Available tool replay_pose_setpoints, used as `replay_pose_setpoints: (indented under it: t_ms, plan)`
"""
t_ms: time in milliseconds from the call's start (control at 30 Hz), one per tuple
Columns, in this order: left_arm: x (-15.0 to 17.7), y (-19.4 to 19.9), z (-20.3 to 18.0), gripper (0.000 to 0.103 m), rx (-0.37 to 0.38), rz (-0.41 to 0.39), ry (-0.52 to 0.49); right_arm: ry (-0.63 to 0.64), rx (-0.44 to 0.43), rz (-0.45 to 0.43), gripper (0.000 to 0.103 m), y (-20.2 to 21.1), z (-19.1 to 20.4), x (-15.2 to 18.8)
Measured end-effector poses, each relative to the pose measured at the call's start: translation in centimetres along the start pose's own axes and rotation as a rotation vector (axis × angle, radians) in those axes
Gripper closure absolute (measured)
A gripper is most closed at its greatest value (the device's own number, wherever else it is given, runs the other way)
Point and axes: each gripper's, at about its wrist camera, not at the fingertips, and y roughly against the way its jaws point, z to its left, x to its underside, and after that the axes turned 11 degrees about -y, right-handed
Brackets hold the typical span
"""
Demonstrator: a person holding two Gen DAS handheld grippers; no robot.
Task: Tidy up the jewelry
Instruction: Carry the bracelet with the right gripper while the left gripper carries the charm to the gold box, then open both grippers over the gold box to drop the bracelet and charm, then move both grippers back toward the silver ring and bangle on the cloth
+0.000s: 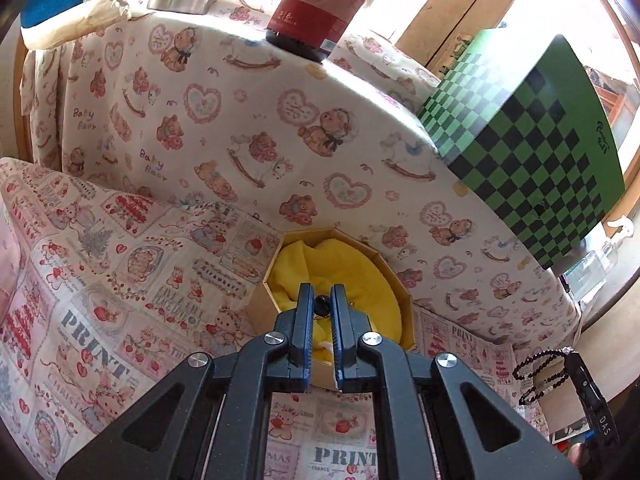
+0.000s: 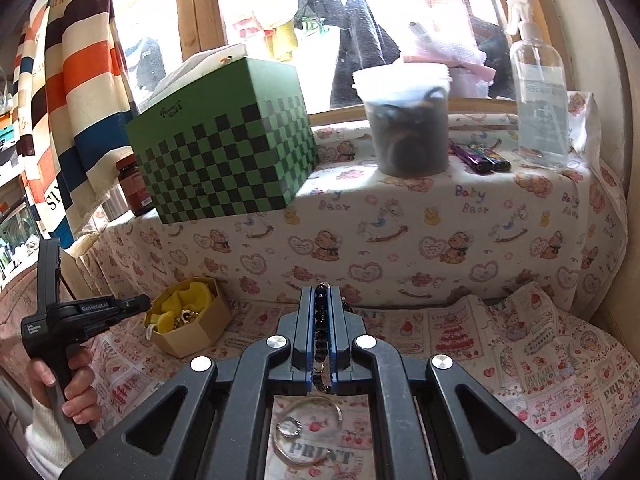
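An octagonal cardboard box (image 1: pixel 404 312) lined with yellow cloth sits on the printed cloth; it also shows in the right wrist view (image 2: pixel 200 332) holding gold pieces. My left gripper (image 1: pixel 321 300) hangs over the box, nearly shut on a small dark bead piece (image 1: pixel 321 305). My right gripper (image 2: pixel 321 300) is shut on a dark beaded bracelet (image 2: pixel 320 328), held above the table; the bracelet also shows in the left wrist view (image 1: pixel 540 376). A clear bangle (image 2: pixel 308 436) and a small ring (image 2: pixel 290 428) lie under the right gripper.
A raised ledge covered in bear-print cloth (image 2: pixel 400 240) runs behind. On it stand a green checkered box (image 2: pixel 224 148), a dark red jar (image 1: pixel 316 4), a plastic tub (image 2: pixel 408 120), lighters (image 2: pixel 480 156) and a spray bottle (image 2: pixel 540 92).
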Motion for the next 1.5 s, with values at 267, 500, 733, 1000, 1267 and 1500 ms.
replay_pose_setpoints:
  t_ms: [267,500,733,1000,1267,1500]
  plan:
    - [-0.4,0.6,0.9,0.096,0.055,-0.016,0.041,0.021,-0.098,0.016,0.097,-2.8,7.4,-1.6]
    - [-1.1,4.5,1.9,0.067,0.028,-0.144,0.085,0.003,-0.146,0.08,0.097,-6.9,12.1,-1.0]
    - [-1.7,7.4,2.3,0.063,-0.068,-0.205,0.097,0.045,-0.175,0.155,0.097,-10.5,15.2,0.6]
    - [-1.9,10.9,0.3,0.058,-0.136,-0.305,0.014,0.066,-0.133,0.175,0.074,-9.9,13.5,1.2]
    - [-1.4,13.8,-4.0,0.05,-0.149,-0.401,-0.121,0.127,-0.063,0.091,0.067,-3.4,8.7,1.1]
    - [-0.2,13.2,-8.3,0.045,-0.212,-0.426,-0.27,0.172,0.031,-0.008,0.048,2.5,3.6,1.8]
